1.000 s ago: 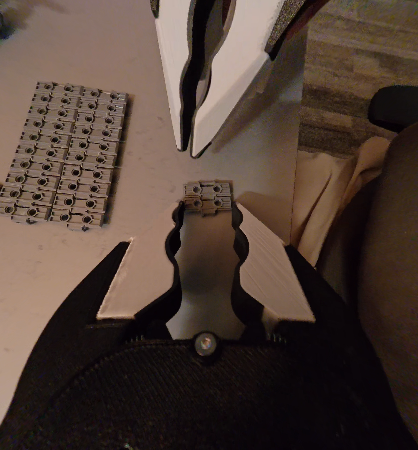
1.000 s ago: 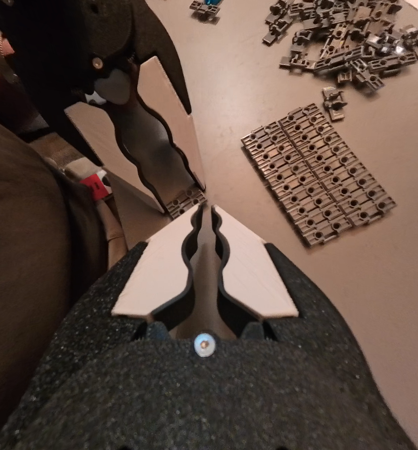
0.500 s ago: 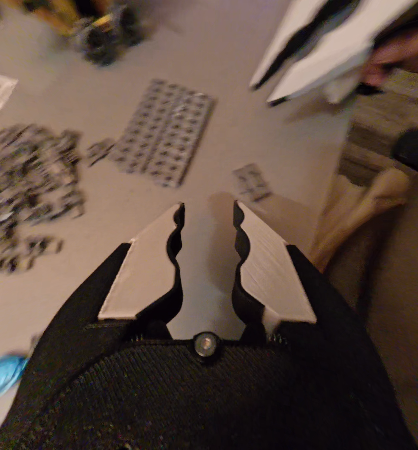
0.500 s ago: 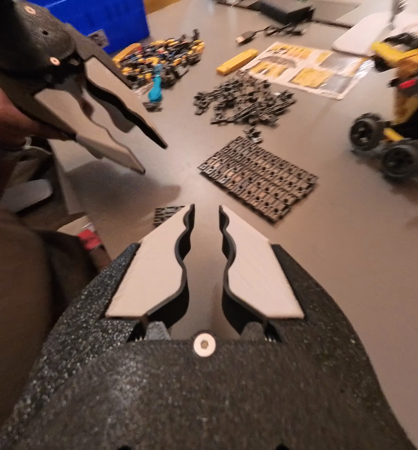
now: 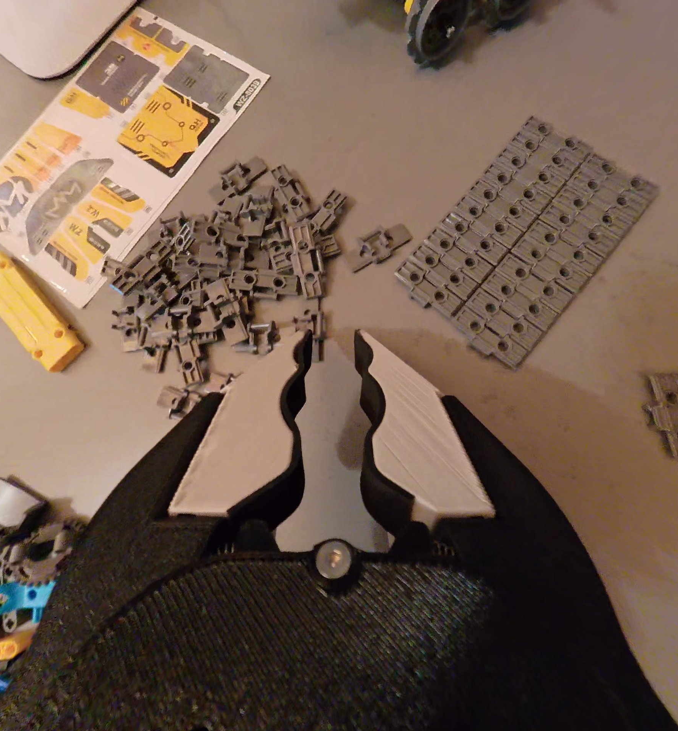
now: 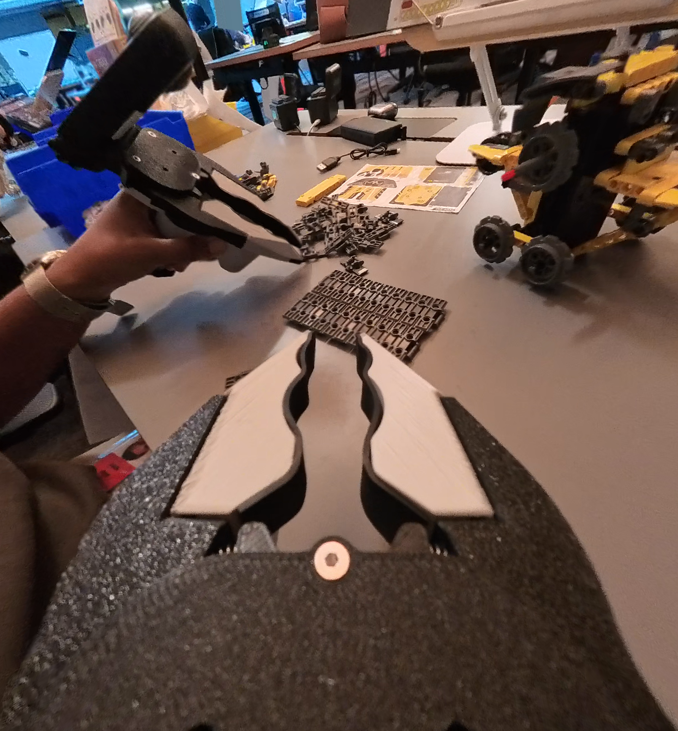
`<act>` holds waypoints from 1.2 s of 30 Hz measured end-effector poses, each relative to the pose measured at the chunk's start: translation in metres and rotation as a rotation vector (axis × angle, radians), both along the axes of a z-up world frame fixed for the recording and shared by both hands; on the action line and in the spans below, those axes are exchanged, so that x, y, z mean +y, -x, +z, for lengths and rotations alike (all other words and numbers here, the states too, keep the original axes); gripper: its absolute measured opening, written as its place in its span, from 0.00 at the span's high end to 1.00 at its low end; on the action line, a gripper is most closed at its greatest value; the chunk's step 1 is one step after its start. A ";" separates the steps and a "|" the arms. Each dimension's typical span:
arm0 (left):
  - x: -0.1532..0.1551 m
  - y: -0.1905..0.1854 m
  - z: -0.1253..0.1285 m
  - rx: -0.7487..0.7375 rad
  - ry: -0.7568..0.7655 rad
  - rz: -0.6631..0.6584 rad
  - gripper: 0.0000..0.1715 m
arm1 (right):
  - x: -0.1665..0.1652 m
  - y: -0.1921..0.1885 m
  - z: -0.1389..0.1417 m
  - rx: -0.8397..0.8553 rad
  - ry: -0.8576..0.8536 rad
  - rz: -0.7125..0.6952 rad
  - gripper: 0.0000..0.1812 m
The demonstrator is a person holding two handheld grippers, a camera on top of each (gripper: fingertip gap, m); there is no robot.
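My left gripper [image 5: 331, 336] hangs with its jaws parted and nothing between them, its tips at the near edge of the heap of loose grey track links [image 5: 226, 273] in the middle of the left wrist view. That view looks straight down, so it shows the linked track mat [image 5: 527, 241] at right as a flat grid, a small joined piece [image 5: 677, 413] at the right edge, the sticker sheet [image 5: 108, 146] upper left and a yellow beam [image 5: 27, 312] at left. My right gripper [image 6: 333, 342] is likewise open and empty, raised over the table [image 6: 527, 395] with the mat [image 6: 365, 308] just past its tips. Only the right wrist view shows the yellow wheeled model [image 6: 590, 174] at upper right, my left hand [image 6: 132, 245] gripping its tool at left, and blue bins [image 6: 72, 174] behind it.
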State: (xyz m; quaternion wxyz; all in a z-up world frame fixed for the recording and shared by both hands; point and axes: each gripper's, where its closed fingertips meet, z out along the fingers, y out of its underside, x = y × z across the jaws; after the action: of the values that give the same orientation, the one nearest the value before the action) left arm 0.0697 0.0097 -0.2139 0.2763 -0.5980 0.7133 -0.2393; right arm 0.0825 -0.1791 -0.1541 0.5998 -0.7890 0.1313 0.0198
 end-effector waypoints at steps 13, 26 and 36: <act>-0.003 0.005 0.033 -0.176 0.094 0.051 1.00 | 0.001 -0.001 -0.003 0.052 0.004 0.017 0.86; -0.077 0.049 0.085 -0.396 0.445 -0.208 1.00 | 0.039 0.053 0.016 0.287 -0.114 0.216 0.80; -0.100 0.064 0.042 -0.273 0.314 -0.261 1.00 | -0.025 0.007 -0.003 0.116 -0.009 -0.018 0.81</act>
State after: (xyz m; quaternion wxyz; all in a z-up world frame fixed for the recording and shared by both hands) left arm 0.0060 -0.0902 -0.1716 0.2404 -0.4987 0.6946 -0.4595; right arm 0.0751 -0.2042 -0.1567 0.5949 -0.7826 0.1729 0.0605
